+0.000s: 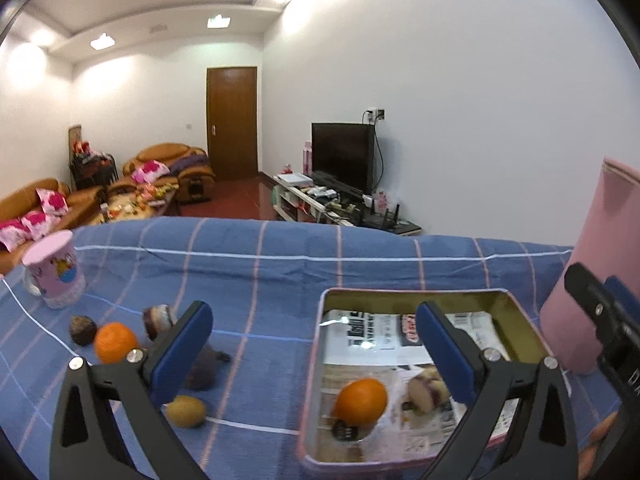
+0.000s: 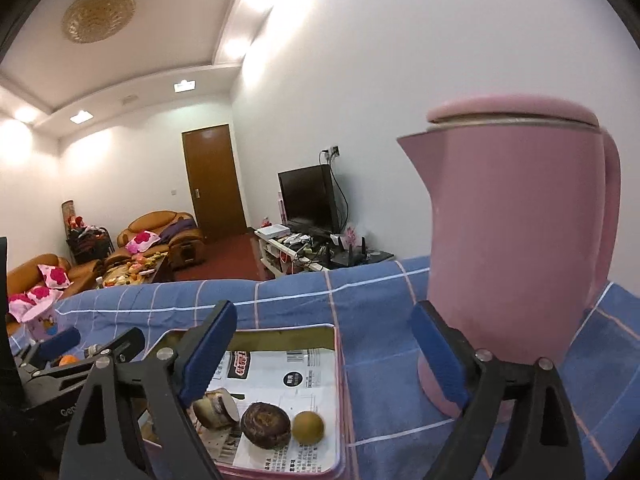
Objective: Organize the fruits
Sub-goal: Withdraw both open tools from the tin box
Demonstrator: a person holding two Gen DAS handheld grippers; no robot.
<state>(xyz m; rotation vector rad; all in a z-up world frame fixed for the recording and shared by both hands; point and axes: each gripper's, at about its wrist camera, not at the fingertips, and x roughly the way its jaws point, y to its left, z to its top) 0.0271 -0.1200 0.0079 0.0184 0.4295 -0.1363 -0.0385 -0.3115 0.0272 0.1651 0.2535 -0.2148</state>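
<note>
My left gripper is open over the near left part of a metal tray lined with printed paper. In the tray lie an orange and a cut purple-and-white piece. Left of the tray, a second orange, a dark brown fruit, another cut piece and a green-brown fruit lie on the blue cloth. My right gripper is open above the tray. Below it are a cut piece, a dark brown fruit and a green-brown fruit.
A tall pink kettle stands on the cloth just right of the tray, close to my right finger. A pink cup stands at the far left of the table. Beyond the table's far edge are sofas, a door and a television.
</note>
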